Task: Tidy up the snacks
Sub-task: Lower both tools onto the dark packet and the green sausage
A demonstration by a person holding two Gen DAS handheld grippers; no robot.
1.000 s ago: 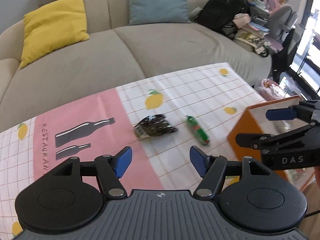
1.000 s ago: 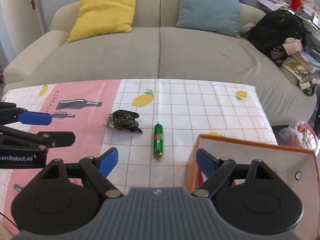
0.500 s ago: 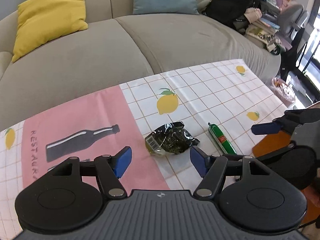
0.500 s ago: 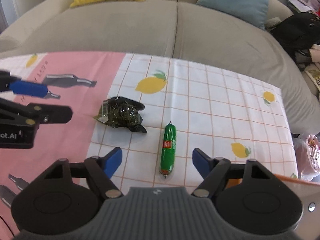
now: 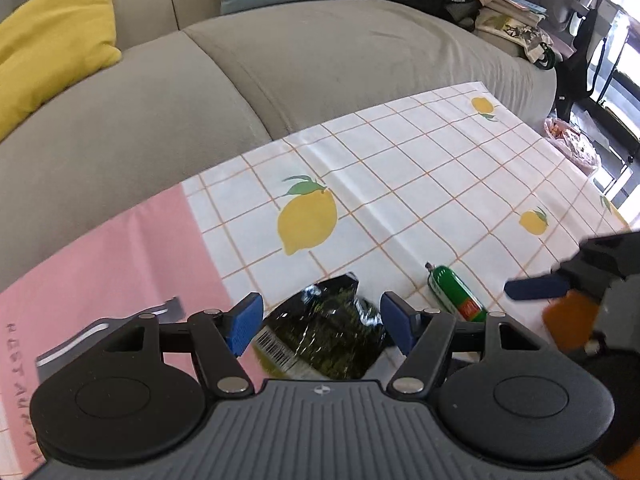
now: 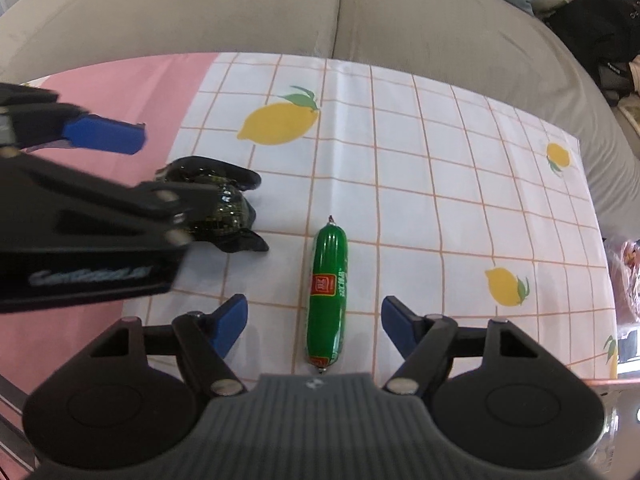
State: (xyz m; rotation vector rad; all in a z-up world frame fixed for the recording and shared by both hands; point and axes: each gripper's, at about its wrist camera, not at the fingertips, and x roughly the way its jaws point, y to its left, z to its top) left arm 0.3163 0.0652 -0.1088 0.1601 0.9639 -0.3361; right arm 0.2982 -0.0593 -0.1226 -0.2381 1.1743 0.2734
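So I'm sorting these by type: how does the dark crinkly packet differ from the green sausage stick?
The dark packet is a crumpled, glossy foil pouch with a barcode; the green sausage is a smooth, slim tube with a red label. The packet lies irregular and bunched; the sausage lies straight. The packet sits between the open left tongs, the sausage between the open right tongs. Both rest on the lemon-print tablecloth, ungrasped.

Left gripper (image 5: 322, 318), right gripper (image 6: 314, 320): black linkages, blue pads, silver pivots; blurred lettering, possibly "GenRobot.AI".
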